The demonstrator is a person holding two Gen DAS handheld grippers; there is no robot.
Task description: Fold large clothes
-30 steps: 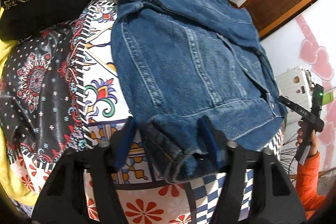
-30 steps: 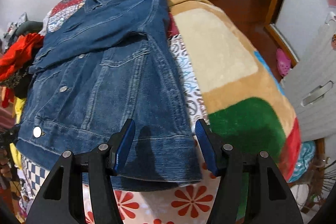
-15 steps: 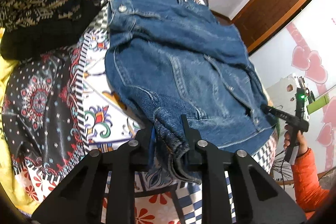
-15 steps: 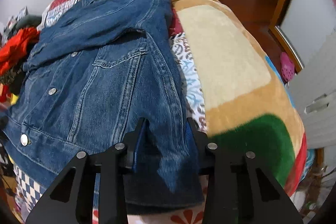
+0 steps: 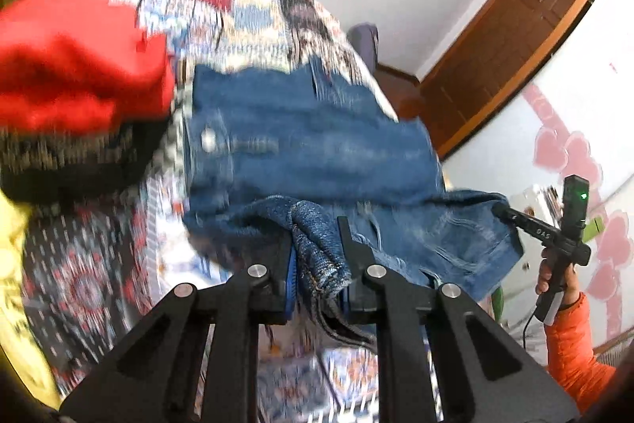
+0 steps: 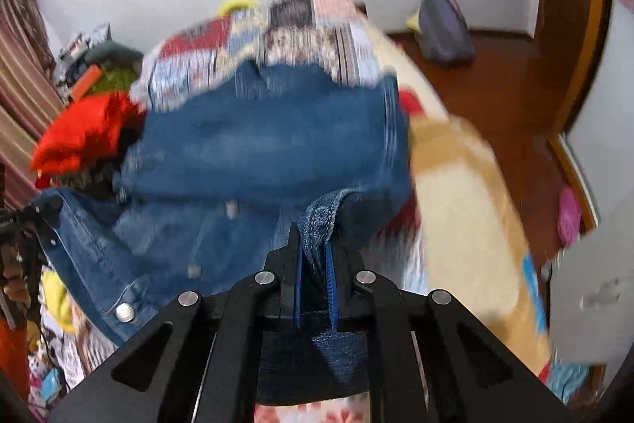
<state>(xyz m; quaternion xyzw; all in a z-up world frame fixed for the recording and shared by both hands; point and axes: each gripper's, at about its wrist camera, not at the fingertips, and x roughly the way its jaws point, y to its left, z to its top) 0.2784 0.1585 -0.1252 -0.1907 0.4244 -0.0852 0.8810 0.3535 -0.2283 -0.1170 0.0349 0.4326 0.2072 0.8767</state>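
Left gripper (image 5: 317, 256) is clamped narrow on the bunched hem corner of the denim jacket (image 5: 309, 145); right gripper (image 6: 315, 264) likewise pinches the opposite hem corner (image 6: 321, 221), so the hem hangs lifted between them. The jacket's body lies on the patterned bedspread (image 5: 253, 10), ahead of both grippers, long axis running away from them toward its collar end, with the red garment (image 5: 75, 66) just beside its left edge. Judgement: both grippers are about equally near, so the fold likely needs the hem carried forward over the body toward the collar.
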